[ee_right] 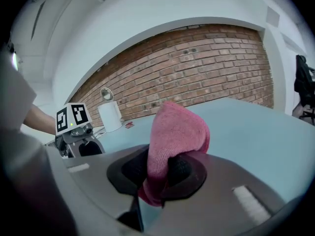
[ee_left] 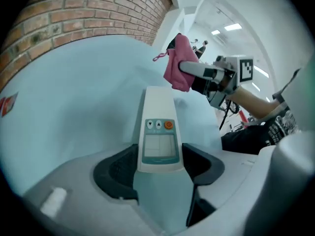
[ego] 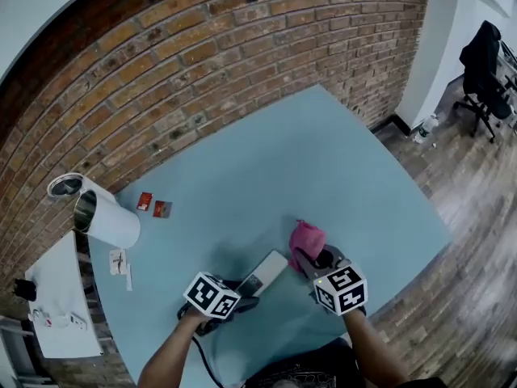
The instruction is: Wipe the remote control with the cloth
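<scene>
Your left gripper (ego: 241, 291), nearest the camera at 6 o'clock in the head view, has its jaws closed on the sides of the remote control (ego: 263, 272). The left gripper view confirms this: both jaws press the flanks of the display end, face up. From that grip the remote's long axis runs straight out along the jaws. In the head view it points towards 1 o'clock across the blue table (ego: 315, 156).

Your right gripper (ego: 313, 259), at 5 o'clock, is clamped on the pink cloth (ego: 307, 238), which is bunched and stands up out of the jaws. The cloth sits just beside the remote's far end; contact cannot be confirmed.

A white cylinder (ego: 106, 217) lies at 9 o'clock, with two red packets (ego: 153, 206) near it.
</scene>
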Demonstrator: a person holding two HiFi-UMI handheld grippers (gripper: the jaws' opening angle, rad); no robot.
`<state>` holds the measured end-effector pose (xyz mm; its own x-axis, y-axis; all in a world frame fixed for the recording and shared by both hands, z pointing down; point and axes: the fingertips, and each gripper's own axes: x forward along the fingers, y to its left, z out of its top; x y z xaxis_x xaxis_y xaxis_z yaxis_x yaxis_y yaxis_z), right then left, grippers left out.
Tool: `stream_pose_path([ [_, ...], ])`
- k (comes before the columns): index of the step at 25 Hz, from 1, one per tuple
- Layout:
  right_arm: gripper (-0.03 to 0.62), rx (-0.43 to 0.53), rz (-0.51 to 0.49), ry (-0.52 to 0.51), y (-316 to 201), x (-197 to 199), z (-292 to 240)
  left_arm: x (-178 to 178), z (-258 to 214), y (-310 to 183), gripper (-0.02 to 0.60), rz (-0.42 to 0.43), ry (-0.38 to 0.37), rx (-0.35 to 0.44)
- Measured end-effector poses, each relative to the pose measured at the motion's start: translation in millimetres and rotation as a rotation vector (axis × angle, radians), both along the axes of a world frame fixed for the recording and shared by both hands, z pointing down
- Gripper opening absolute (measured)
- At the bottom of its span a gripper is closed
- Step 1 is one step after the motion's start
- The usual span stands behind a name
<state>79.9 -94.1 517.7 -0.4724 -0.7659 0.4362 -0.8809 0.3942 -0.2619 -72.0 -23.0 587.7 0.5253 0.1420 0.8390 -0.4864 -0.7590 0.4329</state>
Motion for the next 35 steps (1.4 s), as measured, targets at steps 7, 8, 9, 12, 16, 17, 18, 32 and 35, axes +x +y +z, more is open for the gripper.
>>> stream_pose_path([
  [7,0.066,-0.015,0.031,-0.018,13.9,-3.4,6.0,0.8,-5.8,4.2,0.291,-0.103,0.179,-0.276],
  [8,0.066,-0.015,0.031,-0.018,14.2,-6.5,7.1,2.0,-7.9,7.4,0.291,-0.120,0.219,-0.340],
  [9,0.066,-0.015,0.032,-0.018,13.8,-9.3,8.6,4.0,-10.2,11.5,0.291,-0.139,0.264,-0.410],
  [12,0.066,-0.016,0.040,-0.014,10.6,-17.0,14.2,11.2,-19.3,23.0,0.291,-0.241,0.410,-0.624],
  [16,0.066,-0.006,0.046,-0.015,4.1,-22.8,18.3,17.3,-32.4,21.6,0.292,-0.353,0.584,-0.806],
  [17,0.066,0.000,0.045,-0.013,1.4,-24.5,18.6,17.7,-34.6,20.6,0.291,-0.362,0.615,-0.835],
  [18,0.066,0.006,0.045,-0.009,-1.2,-26.3,19.1,17.5,-36.6,19.3,0.292,-0.375,0.641,-0.862],
  [32,0.066,0.057,-0.026,0.060,-7.9,-59.8,26.6,15.0,-47.7,8.8,0.293,-0.424,0.774,-0.996],
  [35,0.066,0.060,-0.021,0.059,-4.5,-63.6,26.1,15.1,-48.0,8.4,0.293,-0.419,0.776,-0.994],
])
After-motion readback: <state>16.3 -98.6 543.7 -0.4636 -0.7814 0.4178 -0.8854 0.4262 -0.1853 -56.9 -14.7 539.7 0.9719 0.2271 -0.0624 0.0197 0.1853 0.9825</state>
